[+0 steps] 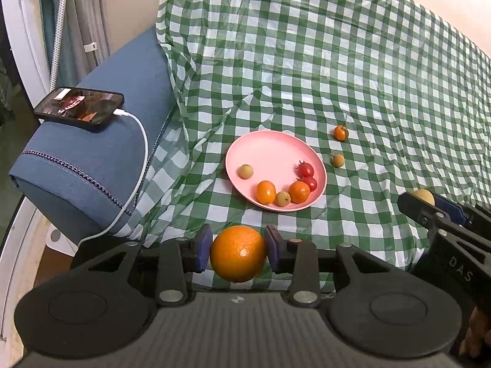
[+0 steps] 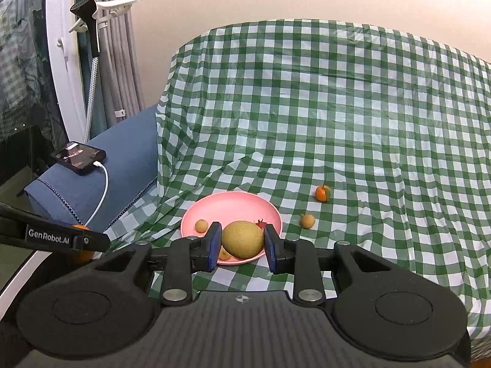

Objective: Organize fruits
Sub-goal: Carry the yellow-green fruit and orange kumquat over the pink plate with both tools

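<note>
My left gripper is shut on a large orange, held just short of the near rim of the pink plate. The plate holds two cherry tomatoes, small orange fruits and small tan fruits. My right gripper is shut on a yellow-brown pear-like fruit in front of the pink plate. On the cloth to the right of the plate lie a small orange fruit and a small tan fruit. The right gripper shows at the right edge of the left wrist view.
A green-and-white checked cloth covers the surface. At the left, a blue cushion carries a phone on a white charging cable. Curtains and a white frame stand beyond it.
</note>
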Motion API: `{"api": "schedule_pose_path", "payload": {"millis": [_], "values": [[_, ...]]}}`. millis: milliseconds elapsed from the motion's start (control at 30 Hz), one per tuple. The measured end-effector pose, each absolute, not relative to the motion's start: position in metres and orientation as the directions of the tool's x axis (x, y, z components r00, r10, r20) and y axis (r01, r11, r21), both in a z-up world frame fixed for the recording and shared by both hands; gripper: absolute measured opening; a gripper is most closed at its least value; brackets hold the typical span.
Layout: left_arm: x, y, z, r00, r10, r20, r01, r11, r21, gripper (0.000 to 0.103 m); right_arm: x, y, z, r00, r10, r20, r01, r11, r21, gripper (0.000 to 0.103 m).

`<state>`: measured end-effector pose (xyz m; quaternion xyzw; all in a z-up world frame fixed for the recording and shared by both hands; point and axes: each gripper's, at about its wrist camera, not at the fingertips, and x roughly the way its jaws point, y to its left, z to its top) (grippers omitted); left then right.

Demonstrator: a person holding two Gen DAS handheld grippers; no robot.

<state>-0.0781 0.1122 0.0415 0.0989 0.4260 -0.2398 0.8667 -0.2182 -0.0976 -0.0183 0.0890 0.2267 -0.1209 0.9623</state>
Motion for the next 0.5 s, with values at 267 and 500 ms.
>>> {"api": "schedule_pose_path", "payload": {"millis": [267,500], "values": [[-0.058,0.101,0.037,0.523,-0.318,-0.791,0.49,0.871,-0.027,0.041,-0.204,-0.107,-0.027,0.854,-0.195,-0.482,0.285,0.951,0.12,0.031],[-0.021,0.074,0.027,0.511,-0.306,-0.803,0.497,0.868,-0.014,0.041,-0.17,-0.117,-0.037,0.845,-0.181,-0.504,0.276,0.954,0.12,0.031]]}}
